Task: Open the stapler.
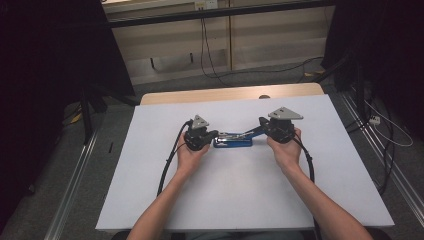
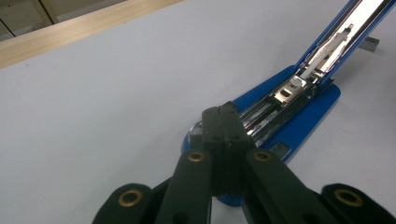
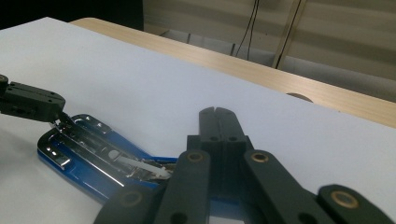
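A blue stapler (image 1: 232, 143) lies swung open in the middle of the white table top (image 1: 240, 200). Its chrome magazine (image 2: 289, 91) is bared, and its blue lid (image 2: 359, 18) slopes up toward the right. My left gripper (image 1: 216, 133) (image 2: 223, 112) is shut, its tips resting on the stapler's left end. My right gripper (image 1: 260, 123) (image 3: 217, 114) is shut too, with no thing seen between its jaws. It sits at the raised lid's end, and the lid (image 3: 154, 161) passes under it. The left gripper's jaws (image 3: 28, 100) touch the stapler's far end in the right gripper view.
A small strip of staples (image 2: 371, 43) lies on the white top beyond the stapler. A wooden table edge (image 1: 230, 93) runs along the far side. Cables (image 1: 385, 125) and metal rails lie on the floor at the right, with dark curtains on both sides.
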The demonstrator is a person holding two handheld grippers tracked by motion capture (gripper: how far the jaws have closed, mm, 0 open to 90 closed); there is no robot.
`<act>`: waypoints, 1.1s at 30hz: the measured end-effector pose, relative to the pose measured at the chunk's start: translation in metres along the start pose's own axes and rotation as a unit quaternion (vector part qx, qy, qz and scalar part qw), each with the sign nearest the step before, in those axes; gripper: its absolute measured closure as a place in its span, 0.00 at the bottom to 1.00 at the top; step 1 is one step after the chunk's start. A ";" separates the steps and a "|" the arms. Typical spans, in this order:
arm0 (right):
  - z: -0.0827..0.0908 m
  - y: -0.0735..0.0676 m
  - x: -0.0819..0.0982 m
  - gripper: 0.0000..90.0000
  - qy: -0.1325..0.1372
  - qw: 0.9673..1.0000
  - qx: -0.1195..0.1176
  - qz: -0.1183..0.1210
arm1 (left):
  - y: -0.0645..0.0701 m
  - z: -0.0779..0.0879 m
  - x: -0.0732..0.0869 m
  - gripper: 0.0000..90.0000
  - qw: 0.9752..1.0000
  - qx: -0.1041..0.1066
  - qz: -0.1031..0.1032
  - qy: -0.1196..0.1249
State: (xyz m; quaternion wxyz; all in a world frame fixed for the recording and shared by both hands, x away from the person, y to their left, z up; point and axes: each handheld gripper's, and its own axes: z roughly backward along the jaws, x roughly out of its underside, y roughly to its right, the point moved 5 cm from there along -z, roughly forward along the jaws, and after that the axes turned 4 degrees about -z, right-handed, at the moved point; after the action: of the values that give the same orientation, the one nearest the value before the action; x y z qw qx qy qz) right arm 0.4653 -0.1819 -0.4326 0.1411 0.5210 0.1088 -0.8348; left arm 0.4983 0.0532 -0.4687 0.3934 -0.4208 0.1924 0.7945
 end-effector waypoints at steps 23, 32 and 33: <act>0.007 0.022 0.024 1.00 -0.032 0.999 0.004 -0.012 | 0.000 0.000 0.000 1.00 1.000 -0.001 0.000 0.000; 0.007 0.023 0.030 1.00 -0.040 0.999 0.003 -0.009 | 0.000 0.000 0.000 1.00 1.000 -0.001 0.001 0.000; 0.007 0.023 0.030 1.00 -0.040 0.999 0.003 -0.009 | 0.000 0.000 0.000 1.00 1.000 0.000 0.003 0.000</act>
State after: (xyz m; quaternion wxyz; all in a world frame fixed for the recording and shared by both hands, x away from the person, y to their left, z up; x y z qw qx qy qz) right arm 0.4553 -0.2090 -0.4576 0.1364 0.4862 0.1055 -0.8567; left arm 0.4981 0.0532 -0.4688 0.3912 -0.4206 0.1936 0.7954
